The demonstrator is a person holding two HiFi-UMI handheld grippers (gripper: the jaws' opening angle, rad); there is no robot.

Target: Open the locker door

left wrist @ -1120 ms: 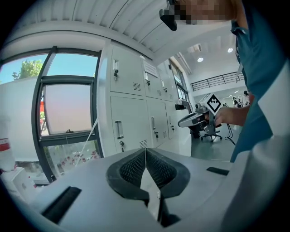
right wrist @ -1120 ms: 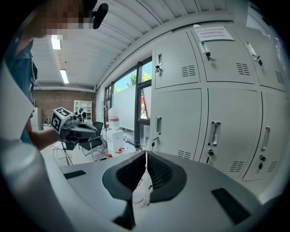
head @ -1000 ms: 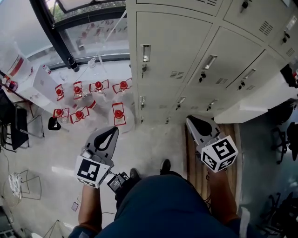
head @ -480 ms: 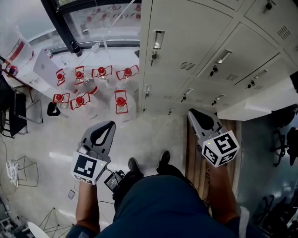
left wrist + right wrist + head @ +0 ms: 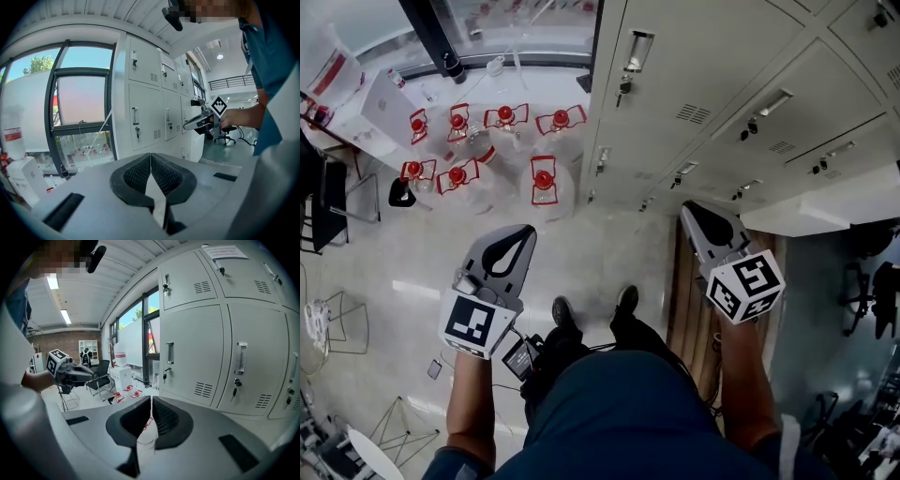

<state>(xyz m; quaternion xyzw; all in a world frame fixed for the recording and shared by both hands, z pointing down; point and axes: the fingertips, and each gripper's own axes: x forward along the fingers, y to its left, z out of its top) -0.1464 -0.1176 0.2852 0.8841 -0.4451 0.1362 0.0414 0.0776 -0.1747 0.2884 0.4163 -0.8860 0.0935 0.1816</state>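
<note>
Right gripper pinched shut and empty, left gripper likewise closed on nothing, both held low in front of the person, locker door closed, ahead and above the jaws, well clear of both.

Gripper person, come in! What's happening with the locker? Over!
Copy: left gripper shut, empty; right gripper same. Closed locker door, untouched. Off left, red-capped jugs, not blocking.

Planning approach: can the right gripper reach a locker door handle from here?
Probably yes: nothing stands between the right gripper and the handle ahead, though its fingers are shut and empty.
</note>
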